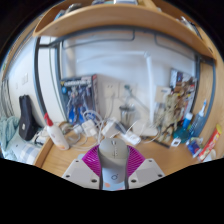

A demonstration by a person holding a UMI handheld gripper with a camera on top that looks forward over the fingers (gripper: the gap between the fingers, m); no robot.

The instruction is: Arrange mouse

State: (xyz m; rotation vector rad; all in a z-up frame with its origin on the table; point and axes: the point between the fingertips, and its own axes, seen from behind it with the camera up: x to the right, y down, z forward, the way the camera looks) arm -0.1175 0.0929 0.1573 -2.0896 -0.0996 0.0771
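Observation:
A grey computer mouse (113, 158) with a scroll wheel sits between my gripper's (112, 160) two fingers, whose magenta pads (92, 158) press against both of its sides. The mouse is held above a wooden desk (165, 158), its front pointing away from me. The lower part of the mouse is hidden by the fingers.
Beyond the mouse, the back of the desk holds cables, small boxes and bottles (186, 120). A poster (78, 98) leans against the white wall. A wooden shelf (110, 18) runs overhead. A dark object (27, 115) stands to the far left.

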